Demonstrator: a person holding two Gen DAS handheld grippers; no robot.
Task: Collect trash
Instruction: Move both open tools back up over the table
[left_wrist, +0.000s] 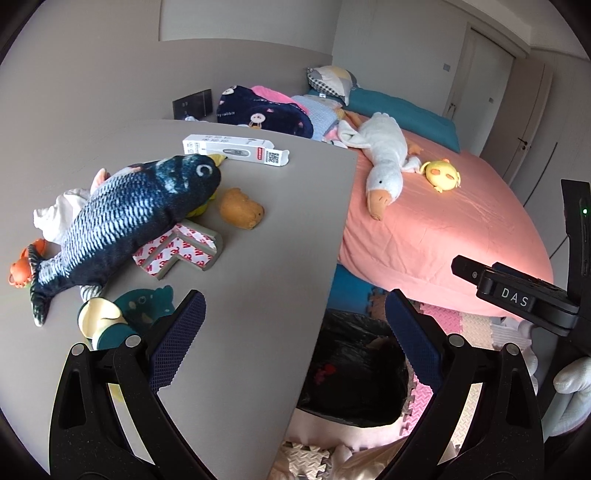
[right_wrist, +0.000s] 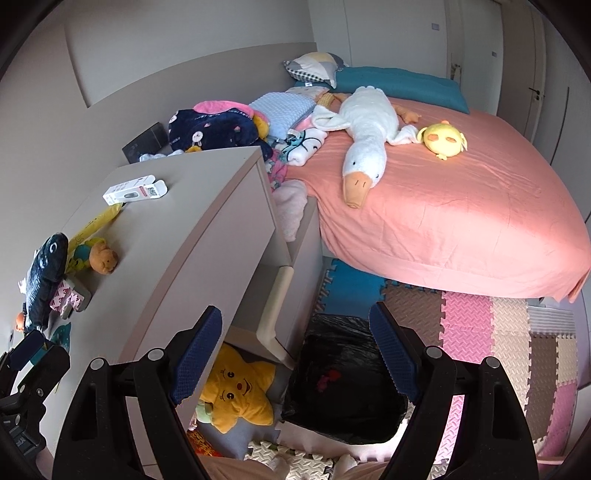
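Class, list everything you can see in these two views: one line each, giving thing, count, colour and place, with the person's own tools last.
fish plush: 1, dark blue, tabletop left
white box: 1, white, far part of the tabletop
bear toy: 1, brown, tabletop beside the fish
corner guard: 1, grey with red-printed tape, partly under the fish
table: 1, grey, beside the bed
bin: 1, black bag liner, floor below the table
goose plush: 1, white, on the bed
chick plush: 1, yellow, on the bed
bed: 1, pink sheet
star plush: 1, yellow, low shelf
floor mats: several, pink, beige, brown, blue
left gripper: 1, black, blue pads, open
right gripper: 1, black, blue pads, open
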